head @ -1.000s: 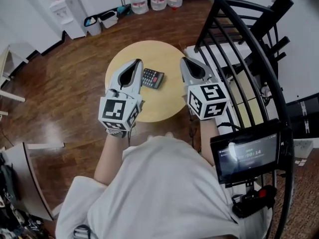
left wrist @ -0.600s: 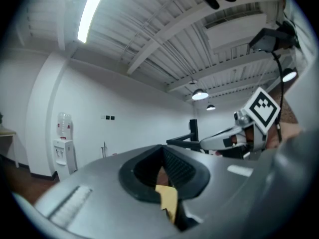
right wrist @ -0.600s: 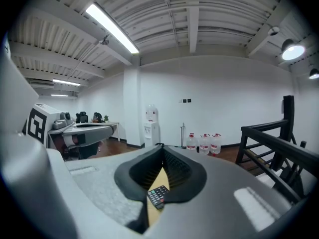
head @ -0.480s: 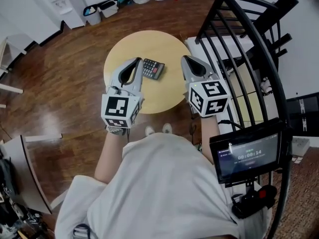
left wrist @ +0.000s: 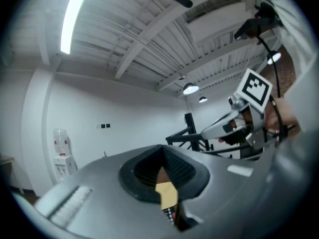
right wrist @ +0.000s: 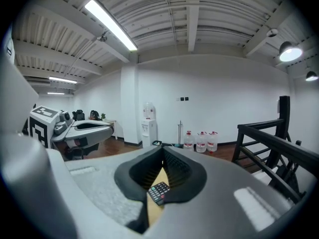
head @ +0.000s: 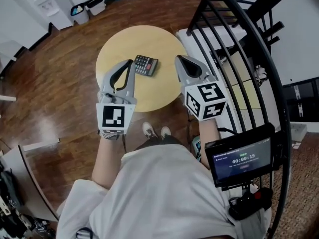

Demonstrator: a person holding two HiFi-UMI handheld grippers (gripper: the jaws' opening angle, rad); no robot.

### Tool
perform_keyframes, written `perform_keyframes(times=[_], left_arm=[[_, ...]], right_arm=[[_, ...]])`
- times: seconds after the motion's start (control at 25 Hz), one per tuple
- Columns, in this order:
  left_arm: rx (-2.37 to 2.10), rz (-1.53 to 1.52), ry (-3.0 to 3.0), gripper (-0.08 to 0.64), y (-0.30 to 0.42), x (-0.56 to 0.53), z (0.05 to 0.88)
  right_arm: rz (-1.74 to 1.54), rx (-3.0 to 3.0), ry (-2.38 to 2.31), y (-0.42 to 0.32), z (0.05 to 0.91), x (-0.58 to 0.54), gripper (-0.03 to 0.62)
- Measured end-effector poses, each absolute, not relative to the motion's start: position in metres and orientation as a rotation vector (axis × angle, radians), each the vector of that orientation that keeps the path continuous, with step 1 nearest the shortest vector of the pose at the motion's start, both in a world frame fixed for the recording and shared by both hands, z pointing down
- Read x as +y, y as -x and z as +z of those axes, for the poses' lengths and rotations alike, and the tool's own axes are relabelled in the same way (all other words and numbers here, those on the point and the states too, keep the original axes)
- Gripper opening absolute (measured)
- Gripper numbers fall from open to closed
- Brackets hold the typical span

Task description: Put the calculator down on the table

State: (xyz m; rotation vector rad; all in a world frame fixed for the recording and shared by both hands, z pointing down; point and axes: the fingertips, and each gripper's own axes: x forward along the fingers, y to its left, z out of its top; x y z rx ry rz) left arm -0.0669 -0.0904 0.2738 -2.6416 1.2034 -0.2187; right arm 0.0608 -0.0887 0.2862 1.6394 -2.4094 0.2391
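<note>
The black calculator (head: 146,65) lies flat on the round yellow table (head: 162,91), free of both grippers; its keys also show in the right gripper view (right wrist: 159,192). My left gripper (head: 130,62) hovers just left of it, jaws shut and empty. My right gripper (head: 178,59) hangs over the table's right edge, shut with nothing held. In the left gripper view the closed jaws (left wrist: 162,153) hide most of the table; a sliver of the calculator (left wrist: 171,214) shows below. The right gripper view's jaws (right wrist: 163,154) also meet.
A black metal railing (head: 239,44) curves along the right. A screen (head: 242,161) hangs by my right side. A water dispenser (head: 50,4), bins (head: 94,6) and water jugs (right wrist: 201,139) stand by the far wall. Brown wooden floor surrounds the table.
The left gripper has sunk a little and rolled, so its marker cube now faces up squarely. The calculator stays on the table. The right gripper has barely moved.
</note>
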Motion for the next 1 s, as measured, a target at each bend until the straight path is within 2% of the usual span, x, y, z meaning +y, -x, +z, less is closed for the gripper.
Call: perform_keyframes(times=[0.16, 0.48, 1.0], left_arm=[[1.253, -0.157, 2.695, 0.005, 0.073, -0.08, 0.28], [1.299, -0.239, 2.761, 0.005, 0.064, -0.046, 0.329], [1.263, -0.177, 2.659, 0.005, -0.011, 0.113, 0.263]], right_arm=[[0.257, -2.4, -1.61, -0.058, 0.293, -0.078, -0.008], [0.364, -2.329, -1.613, -0.081, 0.334, -0.032, -0.008], [0.289, -2.502, -1.668, -0.131, 0.271, 0.118, -0.008]])
